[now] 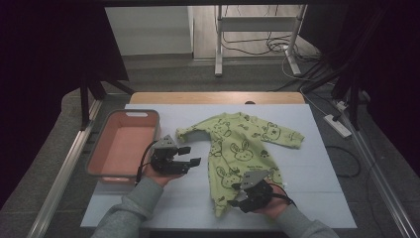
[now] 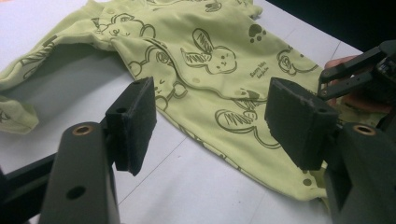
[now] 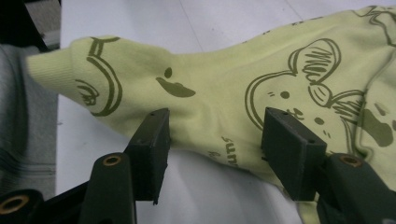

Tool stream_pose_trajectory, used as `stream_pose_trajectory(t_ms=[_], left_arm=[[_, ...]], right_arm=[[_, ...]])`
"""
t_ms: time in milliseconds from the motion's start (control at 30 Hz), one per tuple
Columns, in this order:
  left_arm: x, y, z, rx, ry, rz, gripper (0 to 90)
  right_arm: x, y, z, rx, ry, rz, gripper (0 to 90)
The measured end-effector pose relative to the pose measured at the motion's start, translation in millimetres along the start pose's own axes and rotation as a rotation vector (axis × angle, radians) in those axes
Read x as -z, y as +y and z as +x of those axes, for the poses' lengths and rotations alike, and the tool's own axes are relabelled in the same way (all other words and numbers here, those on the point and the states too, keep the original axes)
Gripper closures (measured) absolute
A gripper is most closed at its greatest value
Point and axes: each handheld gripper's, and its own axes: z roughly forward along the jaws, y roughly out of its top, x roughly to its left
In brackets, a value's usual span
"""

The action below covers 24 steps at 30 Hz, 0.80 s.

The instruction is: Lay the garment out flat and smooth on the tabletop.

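Green baby sleepsuit [image 1: 237,148] laid flat on a white table [image 1: 317,188], a gripper at each side of its lower end.

The sleepsuit lies at the centre of the high view, its long axis running from the neck and spread sleeves at upper right down to the leg cuff at lower centre, tilted slightly leftward. The left gripper [image 1: 189,155] hovers just left of the garment, jaws wide apart and empty. The right gripper [image 1: 236,198] sits at the leg end with jaws parted, the cloth lying between them unpinched. A pink bin [image 1: 96,148] stands at the table's left edge. Beyond the table are grey flooring, a white frame stand [image 1: 257,37] and loose cables [image 1: 327,64].
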Motion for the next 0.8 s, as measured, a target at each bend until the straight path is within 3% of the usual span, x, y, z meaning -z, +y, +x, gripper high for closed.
stream_pose_trajectory(t_ms=[133,233,300,400,633,700,800], left_arm=[[0.0,0.0,-0.3,-0.001,0.000,0.000,34.1],[-0.3,0.0,-0.3,-0.004,-0.001,0.001,34.1],[-0.5,-0.2,0.6,0.002,0.000,0.003,34.0],[0.3,0.0,0.3,-0.001,-0.001,-0.001,34.1],[1.1,-0.1,1.1,0.003,-0.001,-0.004,34.0],[1.1,-0.2,1.8,0.006,-0.001,-0.004,34.0],[1.0,0.0,1.8,0.007,-0.001,-0.006,34.1]], right_arm=[[-6.3,0.7,3.5,0.032,-0.023,0.032,48.7],[-7.3,2.4,2.8,0.022,-0.024,0.035,66.1],[-6.4,3.3,-0.2,-0.002,-0.033,0.039,70.8],[-4.2,5.4,-1.9,-0.022,-0.029,0.039,72.0],[20.8,16.3,-4.2,-0.067,-0.032,-0.066,71.7],[29.9,19.0,-9.0,-0.076,-0.031,-0.099,71.3],[35.6,22.6,-24.1,-0.142,-0.017,-0.134,70.8]])
